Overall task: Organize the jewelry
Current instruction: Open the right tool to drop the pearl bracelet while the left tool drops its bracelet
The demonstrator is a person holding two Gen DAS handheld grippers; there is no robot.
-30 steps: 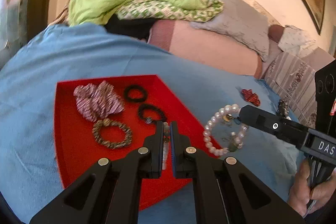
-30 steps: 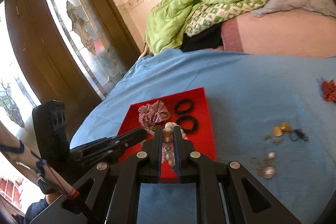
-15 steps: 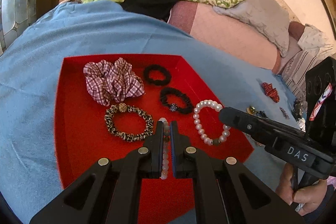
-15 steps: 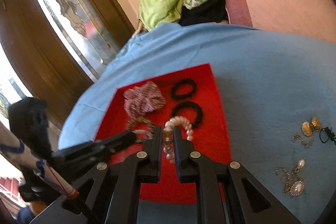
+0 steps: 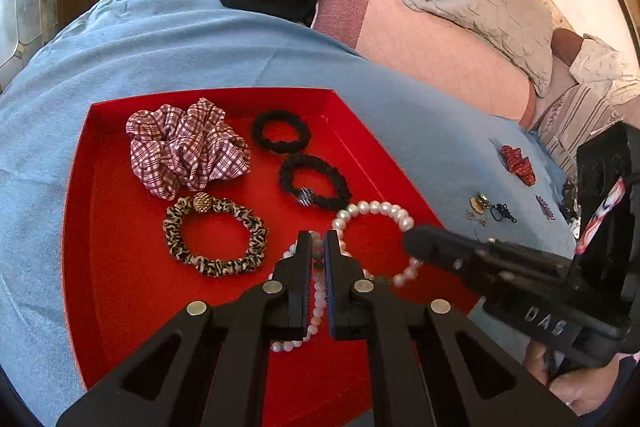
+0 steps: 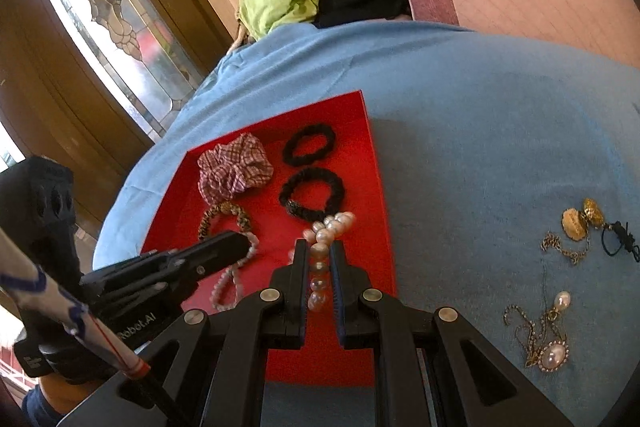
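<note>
Blue cloth [image 6: 480, 131]: soft cover over the work surface; carries the tray and the loose jewelry.
Red tray [image 5: 120, 267]: shallow, raised rim, felt-like floor; sits on the cloth, left of the loose pieces as the right wrist view shows them.
Plaid scrunchie [image 5: 184, 147]: far left area of the tray.
Black hair ties [image 5: 280, 131]: two, side by side along the far right wall of the tray.
Patterned hair tie [image 5: 216, 235]: flat on the tray floor, just beside the small bracelet.
Right gripper [image 6: 319, 255]: jaws closed on the large pearl bracelet [image 5: 372, 211]; the loop appears to rest on the tray floor.
Left gripper [image 5: 318, 247]: jaws closed on the small bead bracelet [image 5: 316, 311], which trails over the tray floor.
Loose pieces [image 6: 576, 223]: gold earrings, chains and a pearl pendant, on the cloth well apart from the tray.
Handling, bracelets: judged light, limp, beads smooth and slippery; strand may snap if pulled.
Grip point: across a single bead row, pads square to the strand, not through the loop.
Release: judged safe once each loop lies flat and clear of the other.
</note>
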